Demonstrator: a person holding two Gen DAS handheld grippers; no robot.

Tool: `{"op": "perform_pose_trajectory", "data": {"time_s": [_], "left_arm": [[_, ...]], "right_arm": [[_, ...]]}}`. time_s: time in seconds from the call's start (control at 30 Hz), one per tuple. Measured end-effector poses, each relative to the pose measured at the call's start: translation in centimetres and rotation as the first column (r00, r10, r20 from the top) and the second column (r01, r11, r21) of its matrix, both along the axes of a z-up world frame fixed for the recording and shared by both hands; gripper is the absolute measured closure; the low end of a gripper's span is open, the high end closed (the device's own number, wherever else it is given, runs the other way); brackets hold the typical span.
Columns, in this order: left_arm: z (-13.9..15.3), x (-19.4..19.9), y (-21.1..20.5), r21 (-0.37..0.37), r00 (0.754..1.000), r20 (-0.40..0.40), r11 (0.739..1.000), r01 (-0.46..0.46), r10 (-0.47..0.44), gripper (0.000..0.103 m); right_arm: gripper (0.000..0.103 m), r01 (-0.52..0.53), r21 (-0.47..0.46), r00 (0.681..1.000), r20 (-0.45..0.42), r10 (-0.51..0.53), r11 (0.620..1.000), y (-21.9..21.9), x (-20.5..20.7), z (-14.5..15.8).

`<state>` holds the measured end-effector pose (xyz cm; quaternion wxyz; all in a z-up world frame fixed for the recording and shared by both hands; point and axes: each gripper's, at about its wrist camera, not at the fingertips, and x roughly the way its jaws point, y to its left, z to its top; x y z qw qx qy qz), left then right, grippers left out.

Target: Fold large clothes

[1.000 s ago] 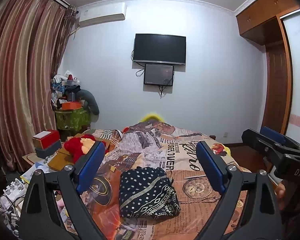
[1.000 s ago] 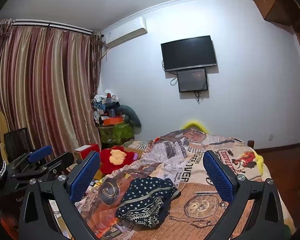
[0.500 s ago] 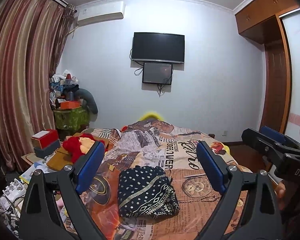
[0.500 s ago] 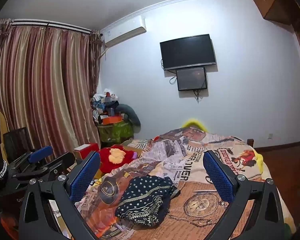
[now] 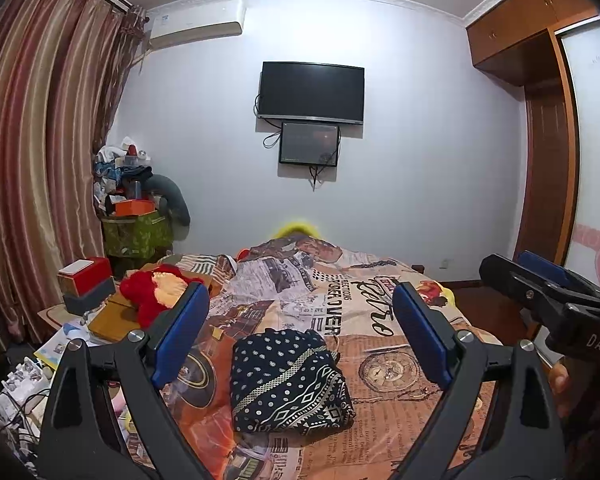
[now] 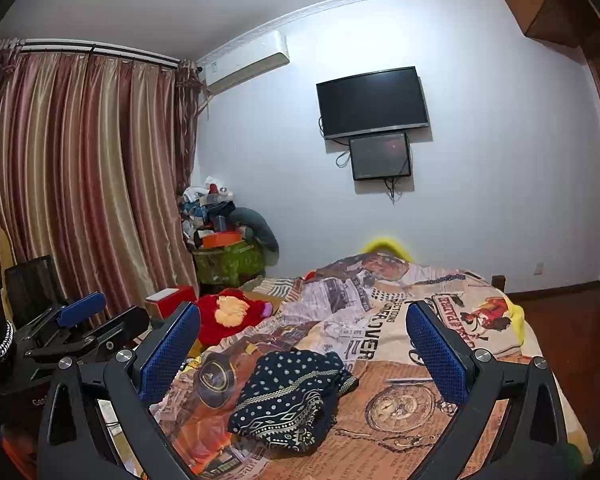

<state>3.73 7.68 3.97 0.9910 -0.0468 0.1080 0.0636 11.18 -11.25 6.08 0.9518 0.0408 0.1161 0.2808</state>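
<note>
The left gripper (image 5: pixel 300 336) hangs above the bed (image 5: pixel 396 364), its fingers (image 5: pixel 180 332) spread wide and holding nothing. The dark patterned garment (image 5: pixel 286 380) lies bundled on the bedspread, straight ahead and below, framed between both fingers, its long axis running away from the camera. The right gripper (image 6: pixel 300 356), also wide apart and empty, sees the bundle ahead, slightly left. Neither looks clearly nearer.

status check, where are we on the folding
Left hand-held gripper open, empty. Right hand-held gripper open, empty. Dotted navy garment lies folded on the bedspread. Nothing in the way.
</note>
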Motion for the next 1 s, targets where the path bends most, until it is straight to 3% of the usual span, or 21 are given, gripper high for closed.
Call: {"op": "perform_pose_trajectory", "data": {"time_s": [1.0], "left_arm": [[-0.14,0.35,0.11,-0.007,0.999,-0.026,0.999,0.047,-0.047,0.010]], "right_arm": [[0.000,0.004,-0.001,1.000,0.000,-0.004,1.000,-0.01,0.06,-0.05]]}}
